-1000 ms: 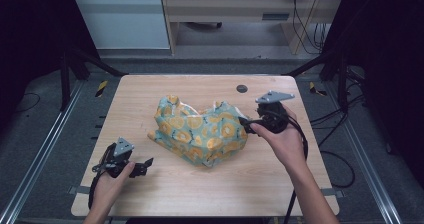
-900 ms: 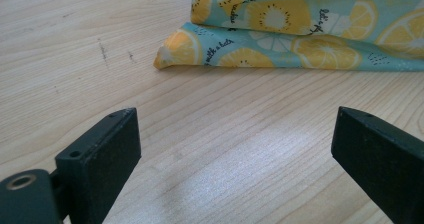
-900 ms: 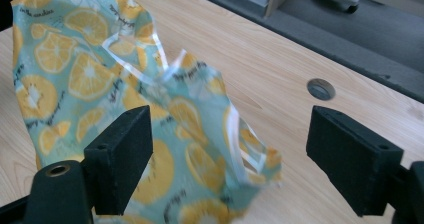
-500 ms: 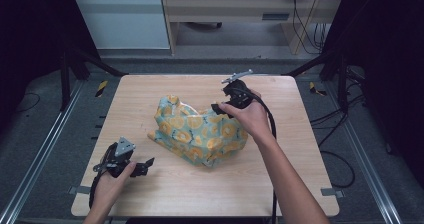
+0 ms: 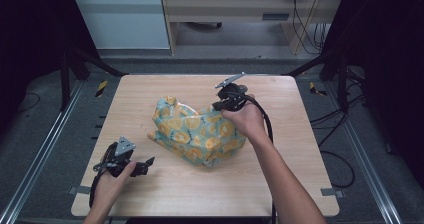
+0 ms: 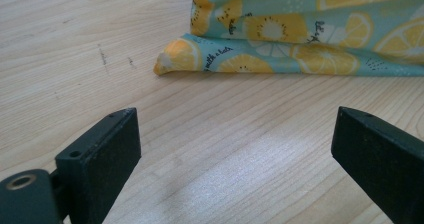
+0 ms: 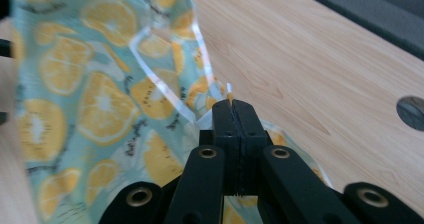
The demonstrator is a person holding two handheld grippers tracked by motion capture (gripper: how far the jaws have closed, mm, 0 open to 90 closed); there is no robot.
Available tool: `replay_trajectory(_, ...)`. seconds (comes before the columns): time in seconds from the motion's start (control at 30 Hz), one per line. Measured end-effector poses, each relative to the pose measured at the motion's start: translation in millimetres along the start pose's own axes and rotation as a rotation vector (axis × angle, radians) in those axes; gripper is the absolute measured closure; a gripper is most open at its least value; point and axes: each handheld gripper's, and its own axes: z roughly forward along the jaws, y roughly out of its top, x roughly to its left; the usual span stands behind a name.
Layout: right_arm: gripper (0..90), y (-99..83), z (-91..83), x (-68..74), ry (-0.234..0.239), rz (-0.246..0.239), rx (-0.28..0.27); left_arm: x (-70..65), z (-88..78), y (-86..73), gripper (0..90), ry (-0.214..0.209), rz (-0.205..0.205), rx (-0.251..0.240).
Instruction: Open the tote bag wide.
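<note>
- Teal fruit-print cloth (image 5: 200, 134) lies bunched mid-surface (image 5: 300, 184); right hand-held gripper (image 7: 233, 104) is clamped on its far edge.
- Thin pinch could slip if pulled sharply.
- Left hand-held gripper (image 6: 235, 149), jaws apart, pins nothing, so the cloth may drag.

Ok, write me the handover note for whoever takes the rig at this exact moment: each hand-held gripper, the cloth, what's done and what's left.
Right hand-held gripper: jaws shut on an edge of the lemon-print cloth, lifting it at the cloth's far right side.
Left hand-held gripper: jaws open, empty, low over the table, pointing at the cloth's near-left corner but apart from it.
Cloth: crumpled in a heap mid-table, partly raised.
Done: one edge grasped.
Left: probably take the near corner with the left hand-held gripper, then spread or fold the cloth.
</note>
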Motion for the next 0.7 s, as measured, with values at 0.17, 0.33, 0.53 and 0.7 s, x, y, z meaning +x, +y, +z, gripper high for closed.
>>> replay_trajectory(0.17, 90.0, -2.6, -26.4, 16.0, 0.042, -0.022, -0.096, 3.3, -3.6, 0.0, 5.7, 0.003, -0.020, -0.014)
replay_trajectory(0.33, 90.0, -1.9, -54.4, 29.3, 0.089, -0.030, -0.199, 2.8, -10.4, 2.8, 7.2, 0.014, -0.012, -0.039)
replay_trajectory(0.53, 90.0, -8.1, -81.4, 58.1, 0.152, -0.075, -0.266, -3.6, -25.9, 12.1, 7.5, 0.014, -0.019, -0.108)
replay_trajectory(0.7, 90.0, -20.8, -90.3, 73.4, 0.179, -0.099, -0.287, -7.8, -34.6, 18.7, 8.0, 0.020, -0.006, -0.140)
